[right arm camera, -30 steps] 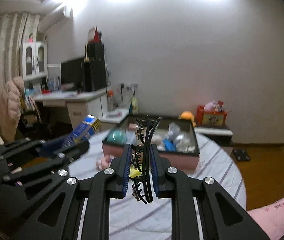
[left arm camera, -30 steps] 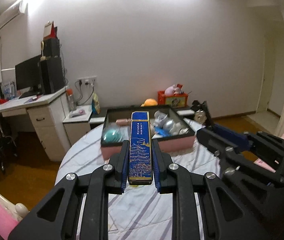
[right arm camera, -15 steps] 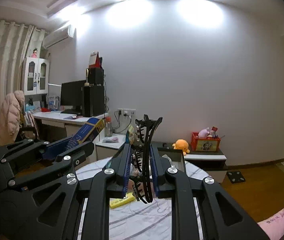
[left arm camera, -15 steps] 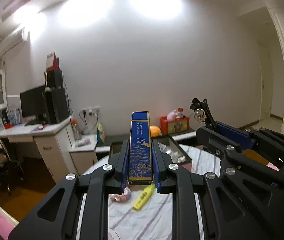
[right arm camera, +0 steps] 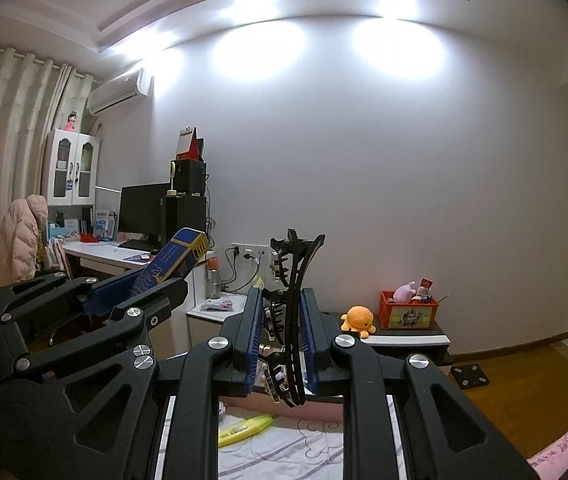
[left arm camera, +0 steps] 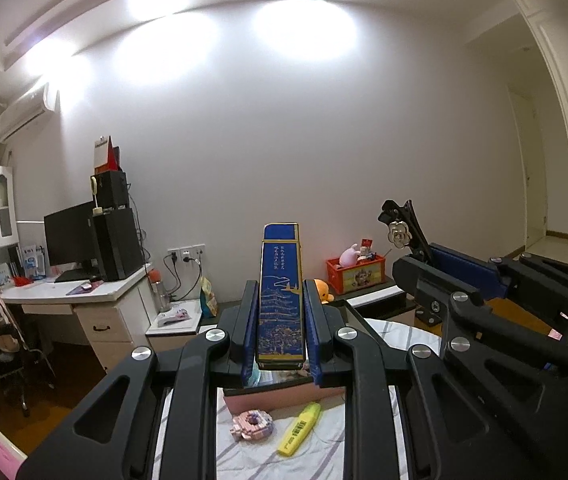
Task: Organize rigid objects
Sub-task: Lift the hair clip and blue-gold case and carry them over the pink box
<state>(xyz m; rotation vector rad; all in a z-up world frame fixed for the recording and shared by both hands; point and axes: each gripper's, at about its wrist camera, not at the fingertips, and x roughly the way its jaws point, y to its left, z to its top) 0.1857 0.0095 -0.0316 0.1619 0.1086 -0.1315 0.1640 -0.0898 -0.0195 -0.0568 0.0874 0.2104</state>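
The left gripper [left arm camera: 280, 332] holds a long blue box [left arm camera: 280, 292]. The right gripper [right arm camera: 282, 340] holds a black hair clip [right arm camera: 291, 320]. Both are up above the pink tray [left arm camera: 284, 398]. A yellow marker [left arm camera: 299, 428] and a pink toy [left arm camera: 252, 429] lie in front of the tray, not yet put away.

Two matte black handheld grippers
Left gripper [left arm camera: 280, 308] and right gripper [right arm camera: 282, 320]: angular linkage arms with cut-outs, round silver screws, ribbed blue finger pads [left arm camera: 250, 334].

Ceiling lights glare on the wall; sharp frames, fisheye-bent, dark corners.
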